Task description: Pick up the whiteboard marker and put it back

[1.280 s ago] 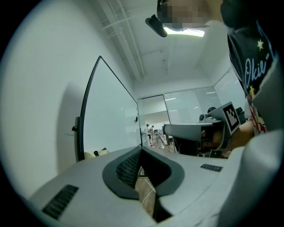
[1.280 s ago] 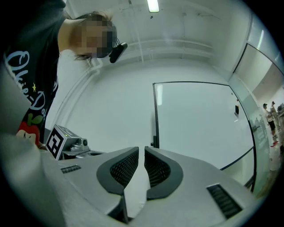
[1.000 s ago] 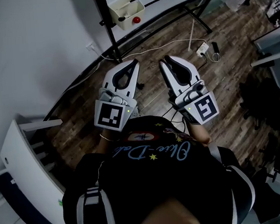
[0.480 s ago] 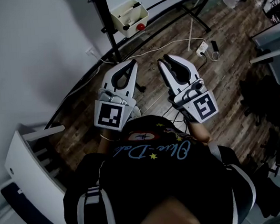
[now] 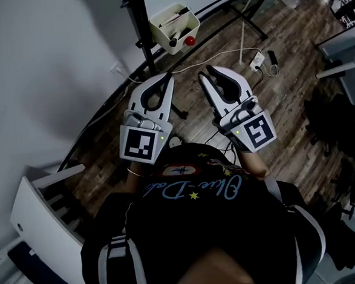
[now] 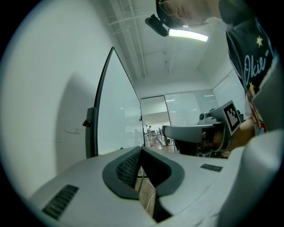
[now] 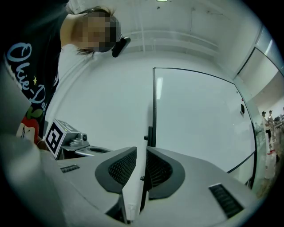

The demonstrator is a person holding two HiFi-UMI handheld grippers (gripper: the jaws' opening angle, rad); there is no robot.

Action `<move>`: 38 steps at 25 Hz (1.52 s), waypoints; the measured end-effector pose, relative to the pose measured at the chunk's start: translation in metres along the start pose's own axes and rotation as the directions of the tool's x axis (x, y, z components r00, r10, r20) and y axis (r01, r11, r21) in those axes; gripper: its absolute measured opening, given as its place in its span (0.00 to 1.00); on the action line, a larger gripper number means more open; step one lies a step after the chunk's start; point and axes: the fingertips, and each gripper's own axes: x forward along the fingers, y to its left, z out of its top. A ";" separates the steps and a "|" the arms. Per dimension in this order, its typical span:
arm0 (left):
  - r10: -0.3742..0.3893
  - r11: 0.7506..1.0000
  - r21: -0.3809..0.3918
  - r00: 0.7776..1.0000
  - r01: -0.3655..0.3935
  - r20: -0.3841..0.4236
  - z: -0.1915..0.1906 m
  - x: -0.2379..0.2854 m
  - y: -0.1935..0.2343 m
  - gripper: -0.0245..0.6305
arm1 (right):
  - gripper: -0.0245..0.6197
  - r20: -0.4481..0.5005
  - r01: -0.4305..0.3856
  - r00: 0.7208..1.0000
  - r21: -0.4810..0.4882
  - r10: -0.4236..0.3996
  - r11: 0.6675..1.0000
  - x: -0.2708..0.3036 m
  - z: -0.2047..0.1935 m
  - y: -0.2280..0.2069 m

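Still, our left gripper [image 5: 170,78] has its jaws together and the right gripper [image 5: 205,75] is opening on nothing, well short of the whiteboard marker [image 5: 179,14] in the tray [image 5: 157,29]; reaching in half-open, we might knock it out

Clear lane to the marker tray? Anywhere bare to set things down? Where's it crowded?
Free: above the tray, open-topped, nothing over it; bare wood floor between the power strip and the dark furniture at right. Crowded: inside the tray, markers; cables around the power strip and the stand legs.
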 end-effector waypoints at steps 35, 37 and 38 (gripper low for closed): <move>0.166 0.986 -0.022 0.982 -0.168 -0.086 -0.027 0.046 0.053 0.03 | 0.23 -0.158 -0.229 0.964 -0.095 0.213 0.969 0.072 -0.067 -0.031; 0.178 0.983 -0.019 0.980 -0.180 -0.092 -0.029 0.045 0.055 0.03 | 0.24 -0.162 -0.244 0.961 -0.120 0.223 0.962 0.075 -0.069 -0.027; 0.185 0.982 -0.016 0.978 -0.188 -0.097 -0.029 0.044 0.057 0.03 | 0.25 -0.163 -0.250 0.960 -0.133 0.228 0.959 0.077 -0.070 -0.026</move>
